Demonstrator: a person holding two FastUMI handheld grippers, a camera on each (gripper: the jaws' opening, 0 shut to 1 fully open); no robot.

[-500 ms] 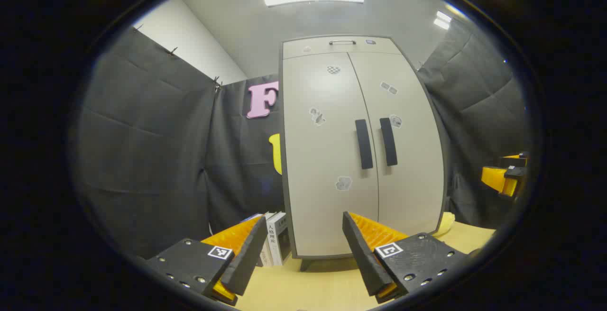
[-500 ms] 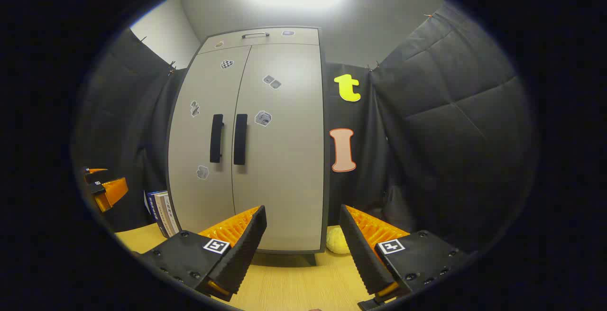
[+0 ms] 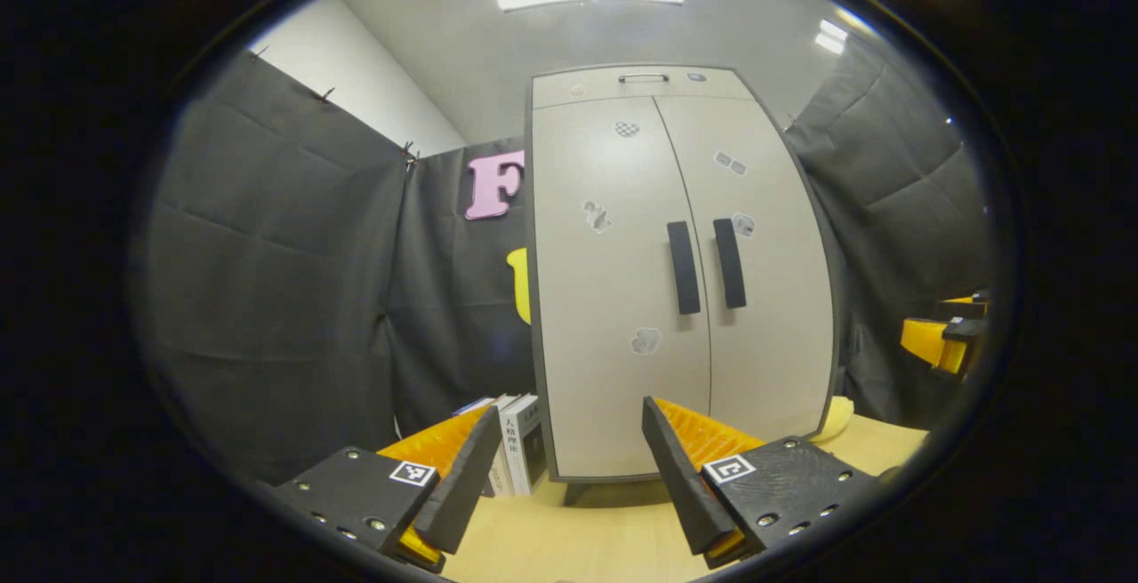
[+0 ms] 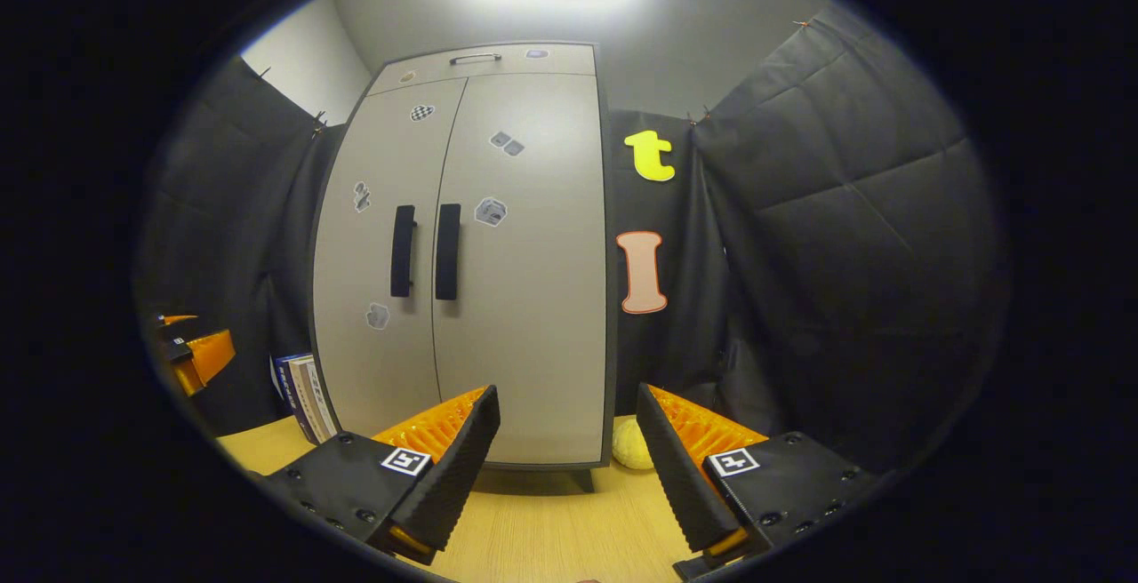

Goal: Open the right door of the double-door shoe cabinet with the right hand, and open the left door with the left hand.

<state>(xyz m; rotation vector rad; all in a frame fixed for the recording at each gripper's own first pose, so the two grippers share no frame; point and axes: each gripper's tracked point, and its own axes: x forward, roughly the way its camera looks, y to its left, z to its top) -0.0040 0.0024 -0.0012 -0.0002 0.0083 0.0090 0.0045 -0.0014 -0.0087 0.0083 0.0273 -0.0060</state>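
Observation:
A pale grey double-door shoe cabinet [image 3: 622,299] [image 4: 516,299] stands on a wooden tabletop, both doors closed. Two dark vertical handles sit side by side at the centre seam: the left door handle [image 3: 684,267] [image 4: 403,251] and the right door handle [image 3: 730,263] [image 4: 447,251]. My left gripper [image 3: 564,467] is open, well short of the cabinet and below the handles. My right gripper [image 4: 569,463] is open too, in front of the cabinet's lower right corner. The right gripper [image 3: 947,343] also shows at the left gripper view's right edge, and the left gripper [image 4: 191,356] at the right gripper view's left edge.
Several books [image 3: 520,454] [image 4: 302,396] lean against the cabinet's left side. A yellow soft object [image 4: 633,454] [image 3: 836,419] lies at its right foot. A small drawer with a metal handle [image 3: 643,78] tops the cabinet. Black cloth walls close in on both sides. The wooden tabletop [image 4: 551,539] runs up to the cabinet.
Both grippers have shifted only slightly; the cabinet sits a touch higher in the right gripper view. The doors stay closed and both grippers stay open.

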